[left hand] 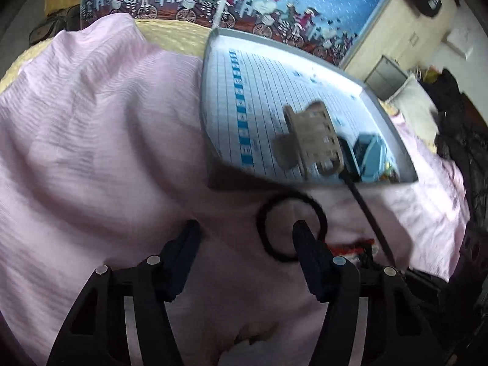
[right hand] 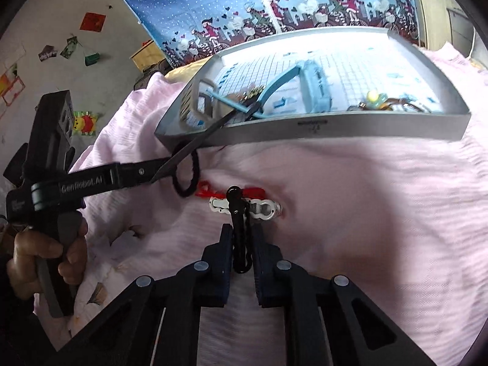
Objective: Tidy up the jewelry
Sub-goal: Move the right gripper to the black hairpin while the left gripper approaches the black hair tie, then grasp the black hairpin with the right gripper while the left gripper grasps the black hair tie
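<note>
Clamping a black hair clip [right hand: 241, 238] above the pink bedcover [right hand: 350, 213], the right tool [right hand: 242, 235] looks due to carry it into the grey tray [right hand: 305, 126], while the left tool [left hand: 247, 231] gapes wide near a black hair tie [left hand: 291, 225].

A pink bedsheet [right hand: 350, 201] with thin stripes covers the bed, all wrinkly. Yellow bedding [left hand: 174, 35] peeks out at the bed's far edge. Behind it hangs a blue curtain [right hand: 189, 3] with white dots, hearts and people riding bikes. Paper stickers [right hand: 92, 22] dot the wall on the left. A cream cabinet [left hand: 405, 30] stands at the right.
</note>
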Tool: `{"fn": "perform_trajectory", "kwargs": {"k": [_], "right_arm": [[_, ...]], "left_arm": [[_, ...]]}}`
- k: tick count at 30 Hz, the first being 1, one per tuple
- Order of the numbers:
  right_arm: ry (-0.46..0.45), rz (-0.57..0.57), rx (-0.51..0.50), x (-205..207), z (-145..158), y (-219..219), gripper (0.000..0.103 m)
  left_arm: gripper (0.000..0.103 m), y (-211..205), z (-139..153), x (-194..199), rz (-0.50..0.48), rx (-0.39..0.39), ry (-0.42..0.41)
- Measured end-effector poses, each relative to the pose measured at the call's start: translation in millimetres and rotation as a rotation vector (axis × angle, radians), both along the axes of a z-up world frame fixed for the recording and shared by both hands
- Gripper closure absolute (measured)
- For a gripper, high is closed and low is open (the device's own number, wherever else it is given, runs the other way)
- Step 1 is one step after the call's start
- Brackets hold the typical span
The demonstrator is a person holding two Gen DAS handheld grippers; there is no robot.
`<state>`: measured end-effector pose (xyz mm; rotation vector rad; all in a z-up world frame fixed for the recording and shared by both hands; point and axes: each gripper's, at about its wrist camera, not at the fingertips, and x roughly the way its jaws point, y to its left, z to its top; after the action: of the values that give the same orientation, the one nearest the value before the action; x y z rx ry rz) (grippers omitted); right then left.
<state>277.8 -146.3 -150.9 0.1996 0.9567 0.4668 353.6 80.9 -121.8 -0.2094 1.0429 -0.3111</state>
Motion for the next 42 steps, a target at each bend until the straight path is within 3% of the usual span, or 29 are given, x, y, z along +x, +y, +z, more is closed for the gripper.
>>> {"fn": "perform_trajectory", "kwargs": {"k": [3, 5, 7, 14, 19, 25, 29, 32, 38, 42], "right_arm": [[0.007, -0.017, 0.020, 0, 1, -6, 0.091], [0.017, -0.023, 0.038, -2, 1, -9, 0.092], [0.031, -0.025, 0.057, -3, 2, -8, 0.092], [0.086, -0.008, 0.086, -13, -3, -2, 0.092], [0.120, -0.021, 0.143, -17, -3, -8, 0.092], [0.128, -0.022, 0.151, -28, 4, -11, 0.096], [0.107, -0.013, 0.149, -37, 11, -12, 0.098], [0.095, -0.010, 0.156, -41, 15, -12, 0.098], [0.016, -0.025, 0.242, -40, 32, -18, 0.098], [-0.071, -0.058, 0.237, -35, 44, -24, 0.098]], "left_arm": [[0.050, 2, -4, 10, 0.009, -0.036, 0.010], [0.058, 2, -4, 14, 0.003, -0.052, 0.016], [0.073, -1, -6, 16, -0.009, -0.063, 0.029], [0.099, -2, -7, 16, -0.014, -0.046, 0.052], [0.100, -10, -2, 5, -0.025, -0.029, 0.045], [0.100, -27, 5, -26, -0.061, -0.017, 0.102], [0.100, -34, 18, -41, -0.087, 0.019, 0.071], [0.101, -33, 28, -47, -0.076, -0.006, 0.055], [0.101, -28, 64, -67, -0.026, -0.050, -0.075], [0.101, -22, 81, -67, 0.026, -0.059, -0.172]]}}
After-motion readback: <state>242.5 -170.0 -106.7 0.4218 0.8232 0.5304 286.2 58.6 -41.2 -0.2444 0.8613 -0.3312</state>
